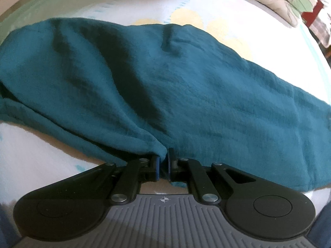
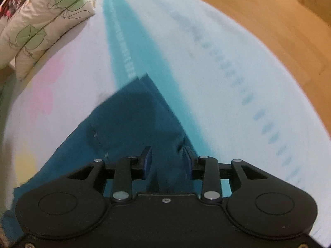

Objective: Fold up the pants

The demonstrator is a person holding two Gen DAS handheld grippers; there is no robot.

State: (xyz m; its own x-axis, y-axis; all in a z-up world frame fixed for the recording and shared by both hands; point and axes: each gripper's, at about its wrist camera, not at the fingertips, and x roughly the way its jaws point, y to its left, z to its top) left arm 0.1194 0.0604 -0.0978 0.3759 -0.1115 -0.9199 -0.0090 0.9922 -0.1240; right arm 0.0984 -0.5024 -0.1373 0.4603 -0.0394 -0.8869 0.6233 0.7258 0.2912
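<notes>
Pants (image 1: 165, 78) lie spread on the bed (image 1: 41, 144); left gripper (image 1: 163, 165) jaws pinch their near edge, right gripper (image 2: 167, 163) jaws gape over cloth: clamp before lifting both evenly.

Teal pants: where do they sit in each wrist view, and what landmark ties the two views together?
Left wrist: teal pants span the middle, left to right; the left tool pinches their near edge.
Right wrist: pants fill the lower centre-left, a corner pointing up; the right tool is open astride the fabric.
Shared landmark: leaf-print pillow, top right versus top left.
</notes>
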